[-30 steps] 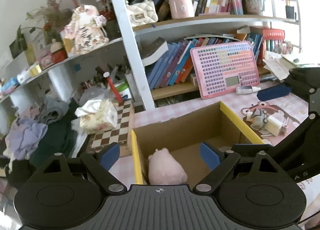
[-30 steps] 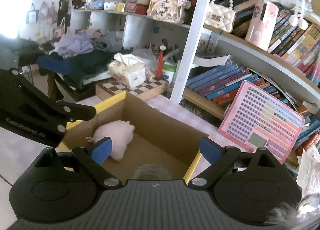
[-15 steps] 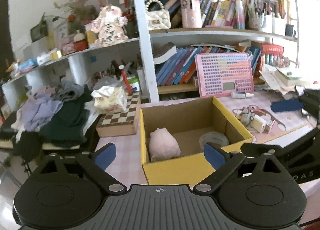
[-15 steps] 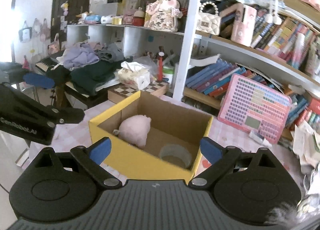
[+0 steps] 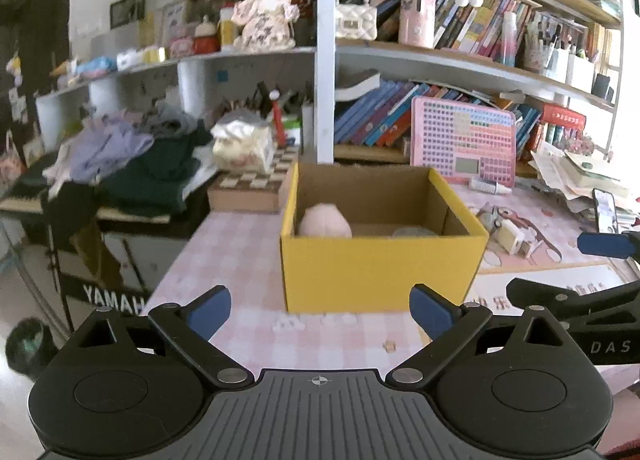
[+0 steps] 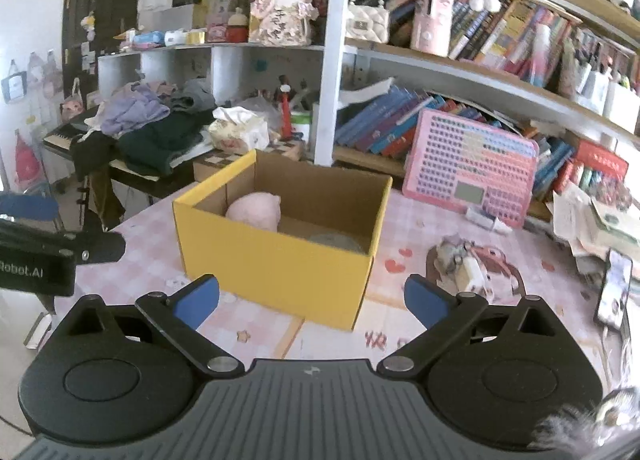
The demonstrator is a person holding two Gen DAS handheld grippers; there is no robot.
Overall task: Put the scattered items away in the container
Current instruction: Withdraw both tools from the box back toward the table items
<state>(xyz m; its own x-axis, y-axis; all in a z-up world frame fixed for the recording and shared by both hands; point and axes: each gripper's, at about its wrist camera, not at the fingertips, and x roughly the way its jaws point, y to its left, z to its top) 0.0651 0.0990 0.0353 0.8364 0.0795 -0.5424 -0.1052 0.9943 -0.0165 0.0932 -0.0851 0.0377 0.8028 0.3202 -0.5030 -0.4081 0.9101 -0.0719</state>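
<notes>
Here, a yellow cardboard box (image 5: 380,272) sits on the pink checked bench (image 5: 224,244), holding a pink plush toy (image 5: 325,221) at its left. Both the left gripper (image 5: 320,310) and right gripper (image 6: 312,296) hover near it, jaws wide and empty.

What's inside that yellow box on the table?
Inside the yellow box sits a pink plush toy at the left and a round clear tape-like roll at the right. The near wall hides the floor's front part.
</notes>
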